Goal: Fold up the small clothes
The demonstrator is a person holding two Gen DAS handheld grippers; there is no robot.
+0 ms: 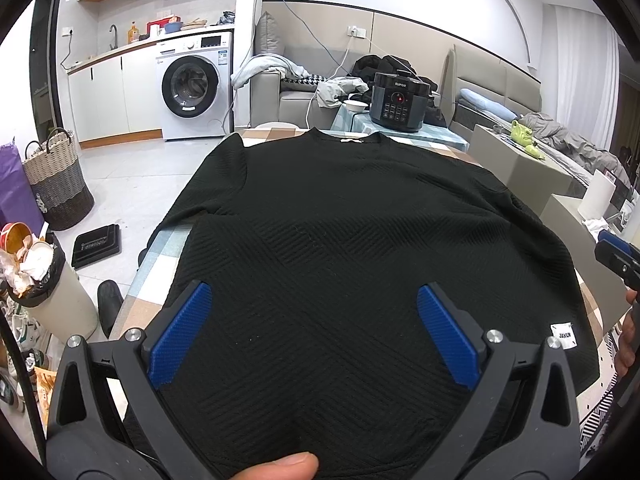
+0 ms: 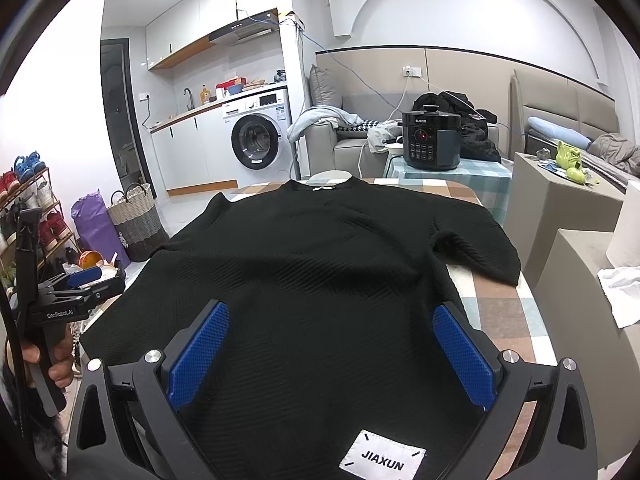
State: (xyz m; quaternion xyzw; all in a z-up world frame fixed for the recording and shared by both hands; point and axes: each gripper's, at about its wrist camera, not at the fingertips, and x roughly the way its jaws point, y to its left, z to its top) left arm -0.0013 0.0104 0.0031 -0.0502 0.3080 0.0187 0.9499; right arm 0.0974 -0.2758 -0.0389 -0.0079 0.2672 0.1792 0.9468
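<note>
Both grippers hang over the near hem of the black sweater (image 1: 340, 216), spread flat on the checked table (image 2: 500, 312). The left gripper (image 1: 314, 304) is spread wide, gripping nothing; the right gripper (image 2: 332, 324) likewise, above the white label (image 2: 382, 460). A bin (image 1: 44, 280) holds crumpled trash. Behind stand a woven basket (image 1: 56, 184), a pressure cooker (image 2: 430, 140) and a washing machine (image 1: 192, 88).

The black sweater (image 2: 304, 280) covers the table (image 2: 500, 312); a pressure cooker (image 2: 430, 142) blocks upper centre.
</note>
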